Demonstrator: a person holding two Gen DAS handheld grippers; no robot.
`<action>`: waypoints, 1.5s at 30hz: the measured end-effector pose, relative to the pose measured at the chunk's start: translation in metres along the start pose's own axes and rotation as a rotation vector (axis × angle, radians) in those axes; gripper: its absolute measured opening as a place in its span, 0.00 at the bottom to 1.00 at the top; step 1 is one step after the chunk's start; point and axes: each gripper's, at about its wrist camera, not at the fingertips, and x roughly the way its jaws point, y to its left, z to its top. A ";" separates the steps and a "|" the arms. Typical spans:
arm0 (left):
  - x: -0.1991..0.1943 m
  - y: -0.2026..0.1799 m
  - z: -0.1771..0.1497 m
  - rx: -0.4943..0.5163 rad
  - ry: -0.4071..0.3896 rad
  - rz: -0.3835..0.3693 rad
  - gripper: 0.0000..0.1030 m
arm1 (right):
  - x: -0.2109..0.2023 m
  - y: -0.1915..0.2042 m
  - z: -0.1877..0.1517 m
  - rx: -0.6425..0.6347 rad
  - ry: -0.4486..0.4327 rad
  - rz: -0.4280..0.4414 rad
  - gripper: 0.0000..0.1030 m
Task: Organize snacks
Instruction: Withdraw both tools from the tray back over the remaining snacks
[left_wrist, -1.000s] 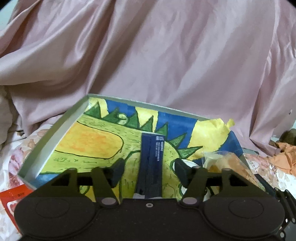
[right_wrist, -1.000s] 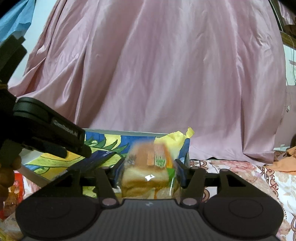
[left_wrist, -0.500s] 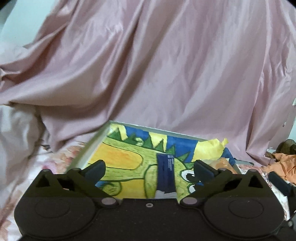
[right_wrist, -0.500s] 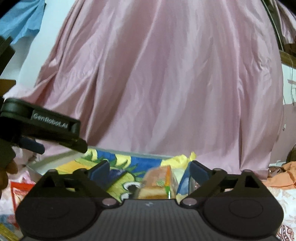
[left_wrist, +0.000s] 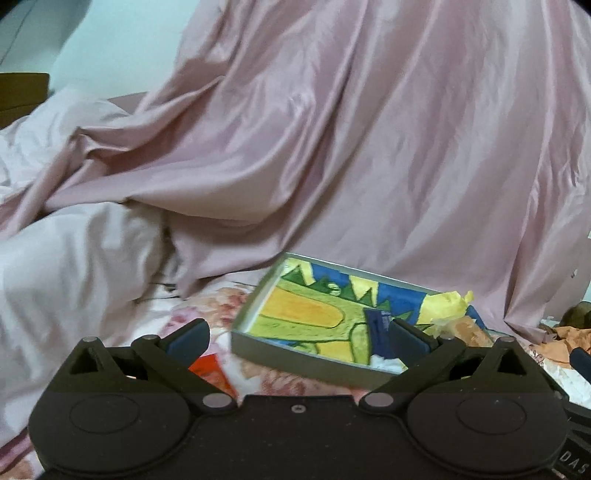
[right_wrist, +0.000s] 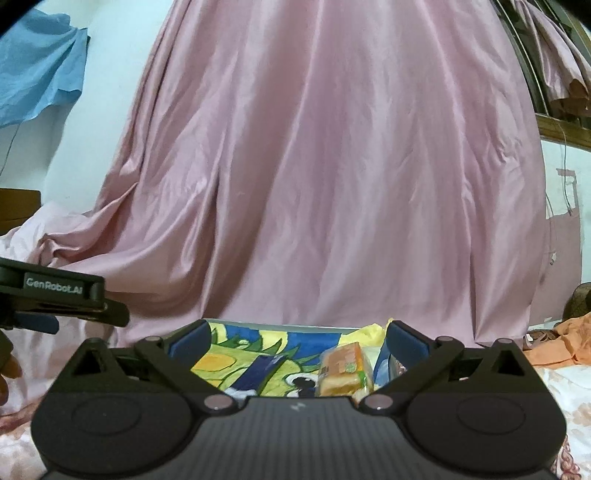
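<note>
Left gripper (left_wrist: 297, 338): spread wide; nothing is held or touched. It is raised over the floral bed, with the tray seen ahead and to the right between its fingers.
Right gripper (right_wrist: 297, 341): spread wide; nothing is held. The tray is framed between its fingers; the bread pack is seen just inside the right finger, though contact cannot be judged.
Tray (left_wrist: 258, 341): a shallow grey-walled box with a green, yellow and blue cartoon picture on its floor. It is laid flat on the bed, its long axis running from near left to far right in the left wrist view.
Blue pack (left_wrist: 376, 326): a dark, narrow pack laid in the tray, its long axis pointing away from the left camera. In the right wrist view it (right_wrist: 264, 367) is seen slanting up to the right.
Bread pack (right_wrist: 343, 369): a clear wrapper with toast-coloured slices, placed in the right part of the tray, right of the blue pack.
Yellow paper (left_wrist: 448, 304): crumpled at the tray's far right corner.
Red packet (left_wrist: 207, 367): lying on the bed just left of the tray.
Pink sheet (left_wrist: 332, 147): draped behind the tray.
</note>
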 end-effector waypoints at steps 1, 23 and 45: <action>-0.007 0.004 -0.003 0.003 -0.005 0.006 0.99 | -0.004 0.002 0.000 -0.002 0.004 0.002 1.00; -0.095 0.047 -0.084 0.081 0.039 0.047 0.99 | -0.080 0.053 -0.036 -0.083 0.178 0.070 1.00; -0.104 0.063 -0.139 0.156 0.198 -0.013 0.99 | -0.116 0.059 -0.073 -0.119 0.387 0.075 1.00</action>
